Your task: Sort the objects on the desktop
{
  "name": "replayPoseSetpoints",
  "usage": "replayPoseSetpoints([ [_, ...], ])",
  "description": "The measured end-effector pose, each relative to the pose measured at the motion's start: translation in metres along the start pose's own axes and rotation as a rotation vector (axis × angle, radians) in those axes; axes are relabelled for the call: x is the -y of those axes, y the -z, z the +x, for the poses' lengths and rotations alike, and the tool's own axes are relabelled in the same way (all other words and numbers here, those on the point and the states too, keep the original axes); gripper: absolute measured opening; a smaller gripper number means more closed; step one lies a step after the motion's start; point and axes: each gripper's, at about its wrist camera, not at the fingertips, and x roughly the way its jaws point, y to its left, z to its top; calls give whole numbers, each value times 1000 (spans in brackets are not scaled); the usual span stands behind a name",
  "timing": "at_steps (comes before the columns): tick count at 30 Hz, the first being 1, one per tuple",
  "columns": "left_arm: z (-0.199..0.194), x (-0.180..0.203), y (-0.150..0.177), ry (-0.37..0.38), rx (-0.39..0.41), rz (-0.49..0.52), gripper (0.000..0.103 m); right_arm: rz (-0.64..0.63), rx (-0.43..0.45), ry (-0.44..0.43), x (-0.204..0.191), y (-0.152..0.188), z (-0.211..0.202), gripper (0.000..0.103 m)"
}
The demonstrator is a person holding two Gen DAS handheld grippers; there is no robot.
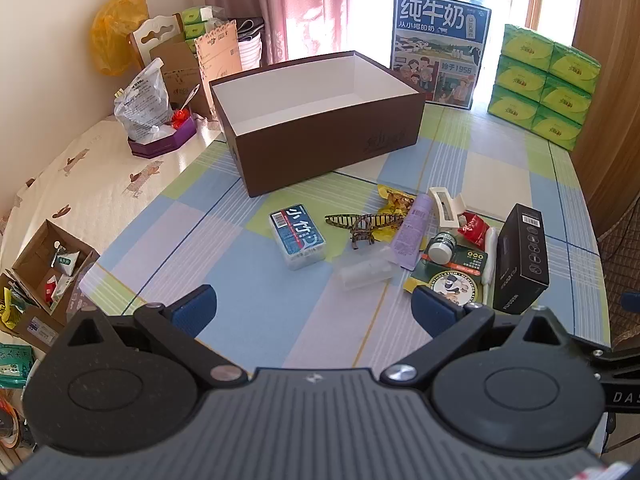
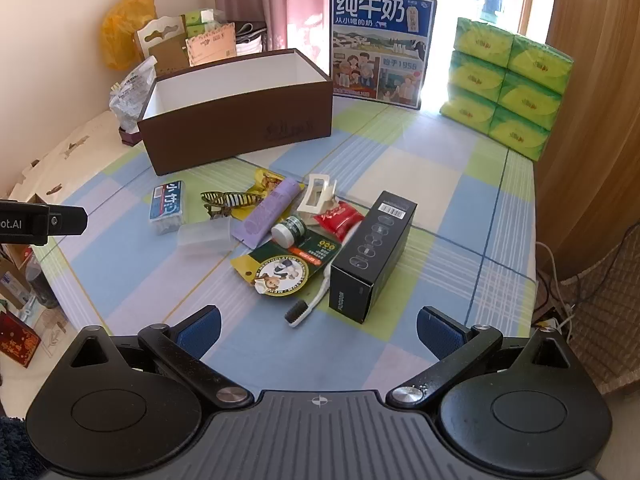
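An open brown box (image 1: 320, 136) (image 2: 240, 120) with a white inside stands at the back of the table. In front of it lies a cluster: a blue cotton-swab box (image 1: 297, 236) (image 2: 169, 207), a clear plastic case (image 1: 364, 274) (image 2: 205, 236), a striped hair clip (image 1: 360, 226) (image 2: 230, 200), a purple tube (image 1: 414, 232) (image 2: 272, 212), a white claw clip (image 2: 318, 196), a small white bottle (image 2: 289, 231), a toothbrush (image 2: 308, 306) and a black carton (image 1: 520, 258) (image 2: 372, 256). My left gripper (image 1: 314, 312) and right gripper (image 2: 318, 330) are open and empty, above the table's near side.
A blue milk carton box (image 1: 438, 48) (image 2: 380, 44) and stacked green tissue packs (image 1: 544, 84) (image 2: 504, 84) stand at the back right. A purple tray with a bag (image 1: 160, 136) sits back left. Cardboard boxes (image 1: 48, 268) lie off the left edge.
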Motion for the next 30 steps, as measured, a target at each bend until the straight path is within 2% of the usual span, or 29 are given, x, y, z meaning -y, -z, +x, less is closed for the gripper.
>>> replayPoseSetpoints([
  [30, 20, -15, -10, 18, -32, 24, 102, 21, -42, 20, -11, -10, 17, 101],
])
